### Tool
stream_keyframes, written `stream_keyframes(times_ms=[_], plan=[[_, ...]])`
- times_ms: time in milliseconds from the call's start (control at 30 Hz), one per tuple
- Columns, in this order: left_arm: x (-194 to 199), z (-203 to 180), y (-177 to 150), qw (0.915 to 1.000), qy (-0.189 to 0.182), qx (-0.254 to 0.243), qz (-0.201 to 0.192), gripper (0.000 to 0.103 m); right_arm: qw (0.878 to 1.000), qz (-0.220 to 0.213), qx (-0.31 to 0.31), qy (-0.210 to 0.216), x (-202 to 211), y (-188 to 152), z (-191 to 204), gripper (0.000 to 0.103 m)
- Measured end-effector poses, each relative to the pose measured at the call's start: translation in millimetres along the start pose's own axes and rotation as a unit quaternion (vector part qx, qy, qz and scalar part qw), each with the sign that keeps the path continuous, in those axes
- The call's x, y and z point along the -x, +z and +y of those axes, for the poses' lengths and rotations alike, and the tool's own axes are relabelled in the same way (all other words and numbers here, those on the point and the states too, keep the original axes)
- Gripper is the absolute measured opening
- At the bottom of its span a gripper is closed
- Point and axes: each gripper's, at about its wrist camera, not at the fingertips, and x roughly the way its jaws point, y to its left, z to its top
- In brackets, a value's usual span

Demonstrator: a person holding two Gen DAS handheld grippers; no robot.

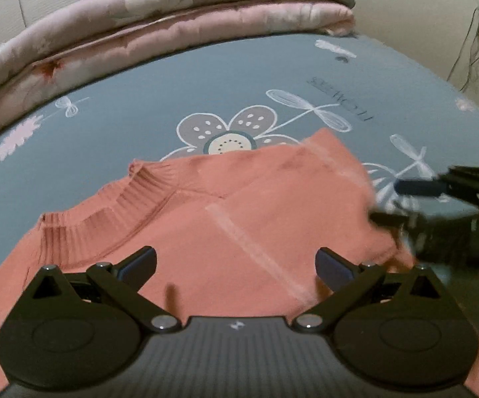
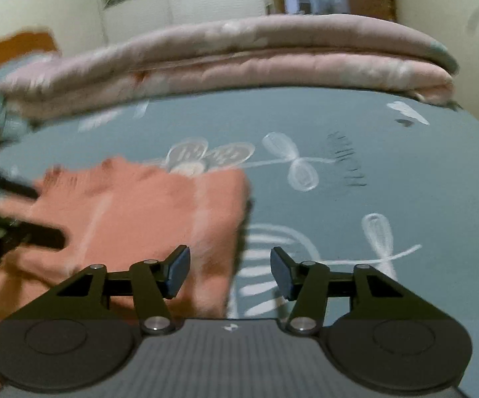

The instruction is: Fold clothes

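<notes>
Salmon-pink knit sweater (image 1: 226, 219) flat on grey-blue floral bedsheet (image 1: 139, 106), soft, light, floppy, best pinched at ribbed hem or side edge; left gripper (image 1: 236, 265) and right gripper (image 2: 230, 272) jaws apart, empty.

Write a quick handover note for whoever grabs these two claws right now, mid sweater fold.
Left claw: open, holding nothing, over the sweater.
Right claw: open, holding nothing, at the sweater's right edge.
Sweater: lies on the bed, collar at left, right side apparently folded in. Quilt is stacked behind.
Done: seemingly one fold.
Left: remaining folds, then smooth flat.
</notes>
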Motion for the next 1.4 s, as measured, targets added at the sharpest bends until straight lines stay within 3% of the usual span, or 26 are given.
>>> stream_keyframes(times_ms=[67,167,267,400,500,567,633,700,800,1000,1100,1233,1333,1367,1400], plan=[[-20,-6,-4,0.9978,0.060,-0.024,0.017,0.103,0.999,0.008,0.022,-0.028,-6,-4,6,0.071],[-23,10,-5,0.9982,0.043,0.031,0.028,0.103,1.000,0.023,-0.003,-0.021,4,7,-8,0.072],[-12,13,7,0.9978,0.035,0.053,0.020,0.101,0.999,-0.017,-0.027,-0.001,35,18,-32,0.072],[-5,-10,32,0.9992,-0.013,0.036,-0.011,0.101,0.995,-0.050,-0.078,0.022,62,22,-66,0.066],[-17,-35,52,0.9974,-0.069,0.021,-0.013,0.101,0.992,-0.041,-0.111,0.038,55,19,-84,0.047],[-26,-48,61,0.9920,-0.124,0.022,-0.007,0.101,0.990,-0.030,-0.124,0.059,46,18,-88,0.044],[-36,-55,65,0.9899,-0.139,0.026,-0.002,0.101,0.988,-0.016,-0.135,0.078,39,17,-90,0.045],[-50,-54,66,0.9926,-0.113,0.041,0.014,0.101,0.986,-0.008,-0.141,0.086,35,16,-90,0.045],[-77,-41,59,0.9956,-0.045,0.055,0.061,0.103,0.986,-0.004,-0.146,0.084,35,15,-91,0.049],[-52,-36,59,0.9980,-0.036,0.049,0.013,0.101,0.984,-0.016,-0.158,0.080,45,15,-103,0.057],[-40,-39,65,0.9978,-0.051,0.039,-0.013,0.101,0.984,-0.023,-0.158,0.084,47,17,-105,0.061],[-30,-30,61,0.9999,0.004,0.002,-0.013,0.101,0.986,-0.026,-0.145,0.081,48,18,-102,0.062],[-18,9,51,0.9989,0.047,-0.003,0.001,0.100,0.985,-0.029,-0.144,0.085,49,19,-100,0.062],[-11,27,44,0.9985,0.052,0.013,0.007,0.097,0.985,-0.027,-0.143,0.087,49,20,-99,0.062],[-4,45,38,0.9978,0.057,0.030,0.012,0.088,0.986,-0.026,-0.141,0.087,49,20,-97,0.062]])
